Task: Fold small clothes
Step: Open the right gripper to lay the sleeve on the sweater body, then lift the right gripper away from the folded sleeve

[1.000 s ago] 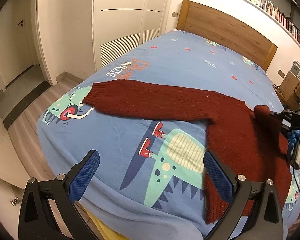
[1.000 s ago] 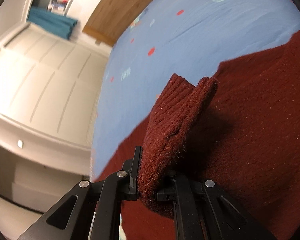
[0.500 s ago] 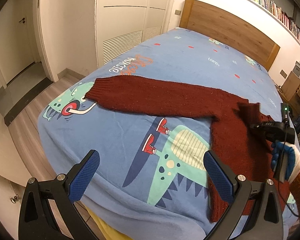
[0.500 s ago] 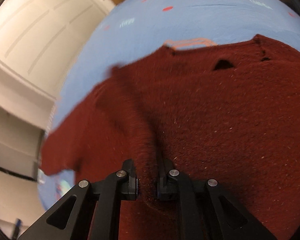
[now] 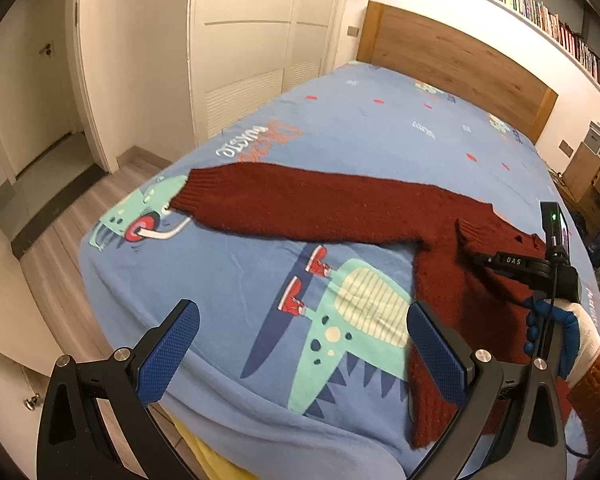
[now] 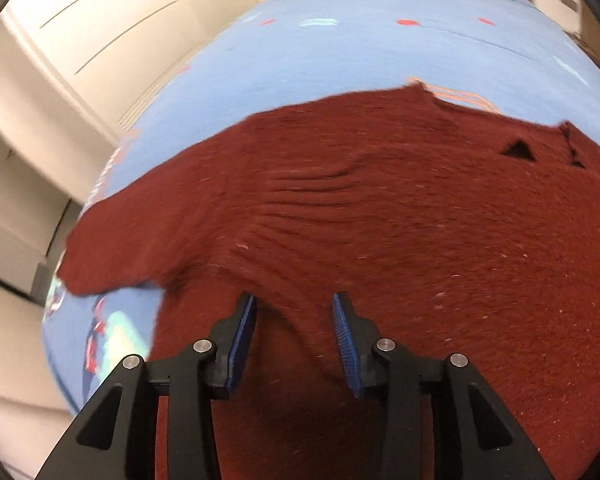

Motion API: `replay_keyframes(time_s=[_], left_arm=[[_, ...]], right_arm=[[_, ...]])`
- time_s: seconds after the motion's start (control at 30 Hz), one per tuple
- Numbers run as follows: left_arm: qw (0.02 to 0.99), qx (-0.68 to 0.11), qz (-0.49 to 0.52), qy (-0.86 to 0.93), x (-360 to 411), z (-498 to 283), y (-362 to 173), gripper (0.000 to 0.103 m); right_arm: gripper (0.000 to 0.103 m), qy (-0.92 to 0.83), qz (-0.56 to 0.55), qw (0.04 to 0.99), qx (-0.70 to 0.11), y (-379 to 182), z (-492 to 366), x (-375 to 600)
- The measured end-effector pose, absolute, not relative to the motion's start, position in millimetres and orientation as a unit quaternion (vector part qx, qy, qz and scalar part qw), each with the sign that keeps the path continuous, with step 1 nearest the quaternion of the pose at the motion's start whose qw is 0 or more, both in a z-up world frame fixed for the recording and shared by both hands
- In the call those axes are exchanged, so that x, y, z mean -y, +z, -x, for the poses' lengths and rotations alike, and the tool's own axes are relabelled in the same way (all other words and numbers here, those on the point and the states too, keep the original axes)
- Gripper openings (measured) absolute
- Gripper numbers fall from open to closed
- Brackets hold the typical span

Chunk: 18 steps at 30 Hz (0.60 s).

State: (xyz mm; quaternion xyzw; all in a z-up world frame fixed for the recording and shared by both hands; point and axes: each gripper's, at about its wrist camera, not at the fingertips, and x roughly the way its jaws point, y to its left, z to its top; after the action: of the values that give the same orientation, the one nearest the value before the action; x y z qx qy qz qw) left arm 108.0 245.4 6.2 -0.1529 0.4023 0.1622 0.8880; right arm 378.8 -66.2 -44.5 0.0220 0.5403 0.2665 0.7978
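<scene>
A dark red knitted sweater (image 5: 452, 280) lies on the blue dinosaur bedsheet (image 5: 340, 128). Its one sleeve (image 5: 300, 204) stretches out flat to the left; the other sleeve is folded in over the body, its cuff (image 5: 470, 230) near the collar. My left gripper (image 5: 300, 348) is open and empty, above the bed's near edge, left of the sweater's hem. My right gripper (image 6: 294, 336) is open just above the folded sleeve (image 6: 340, 208) on the sweater's body; it also shows in the left wrist view (image 5: 528, 268), held by a gloved hand.
A wooden headboard (image 5: 452, 52) stands at the far end of the bed. White wardrobe doors (image 5: 240, 40) and a doorway are on the left across a wood floor (image 5: 60, 240). A wooden cabinet (image 5: 588, 176) stands at the right.
My right gripper carried the sleeve cuff over the sweater's body, laid it down and opened. My left gripper stayed open and drew slightly back.
</scene>
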Motion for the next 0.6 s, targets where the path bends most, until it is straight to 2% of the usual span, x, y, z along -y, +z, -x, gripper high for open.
replay_keyframes(time_s=[0.27, 0.43, 0.6], left_arm=[[0.888, -0.403, 0.165, 0.150, -243.0, -111.7, 3.1, 0.102], [0.887, -0.408, 0.156, 0.152, -239.9, -115.1, 1.7, 0.102], [0.887, -0.409, 0.146, 0.156, -235.1, -119.2, 3.0, 0.102]], right_arm=[[0.042, 0.242, 0.008, 0.827, -0.507, -22.9, -382.7, 100.4], [0.042, 0.177, 0.051, 0.836, -0.517, -50.9, -390.3, 107.6], [0.048, 0.198, 0.061, 0.833, -0.513, -61.4, -373.0, 90.6]])
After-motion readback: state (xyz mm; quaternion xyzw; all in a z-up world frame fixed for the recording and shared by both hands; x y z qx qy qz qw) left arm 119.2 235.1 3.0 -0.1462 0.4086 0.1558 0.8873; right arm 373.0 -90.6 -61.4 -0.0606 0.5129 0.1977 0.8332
